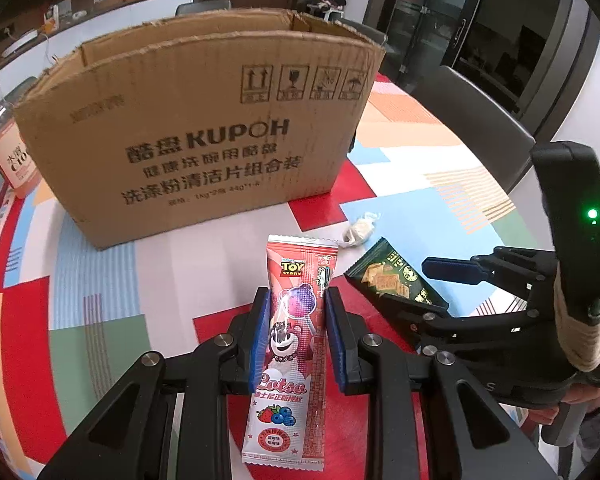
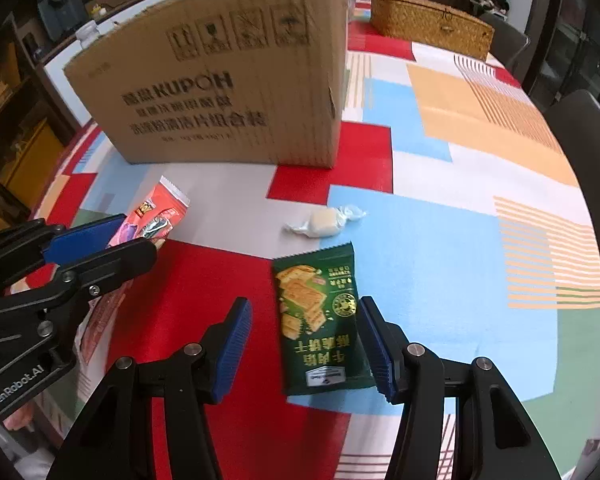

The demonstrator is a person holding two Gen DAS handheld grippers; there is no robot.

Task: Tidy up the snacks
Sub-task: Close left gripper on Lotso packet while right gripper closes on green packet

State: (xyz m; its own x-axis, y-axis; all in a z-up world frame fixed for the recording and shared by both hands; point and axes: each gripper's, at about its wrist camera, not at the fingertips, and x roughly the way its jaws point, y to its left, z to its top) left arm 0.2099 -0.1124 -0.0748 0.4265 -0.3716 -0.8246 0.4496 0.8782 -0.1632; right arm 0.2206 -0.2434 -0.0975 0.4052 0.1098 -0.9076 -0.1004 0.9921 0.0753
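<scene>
My left gripper [image 1: 296, 300] is shut on a red and pink Lotso snack packet [image 1: 288, 344], holding it lengthwise between the blue pads, in front of the open cardboard box [image 1: 204, 132]. In the right wrist view, the left gripper [image 2: 100, 240] holds that packet [image 2: 160, 216] at the left. My right gripper [image 2: 304, 308] stands open over a green cracker packet [image 2: 320, 320] lying flat on the tablecloth. Its right pad is at the packet's edge and its left pad stands apart. The right gripper [image 1: 432, 292] and green packet [image 1: 388, 280] also show in the left wrist view.
A small candy in a clear wrapper [image 2: 326, 220] lies between the green packet and the cardboard box [image 2: 228, 80]. A wicker basket [image 2: 428, 24] sits at the table's far side. A bottle with an orange label [image 1: 4, 140] stands left of the box. Dark chairs [image 1: 480, 120] line the table's right edge.
</scene>
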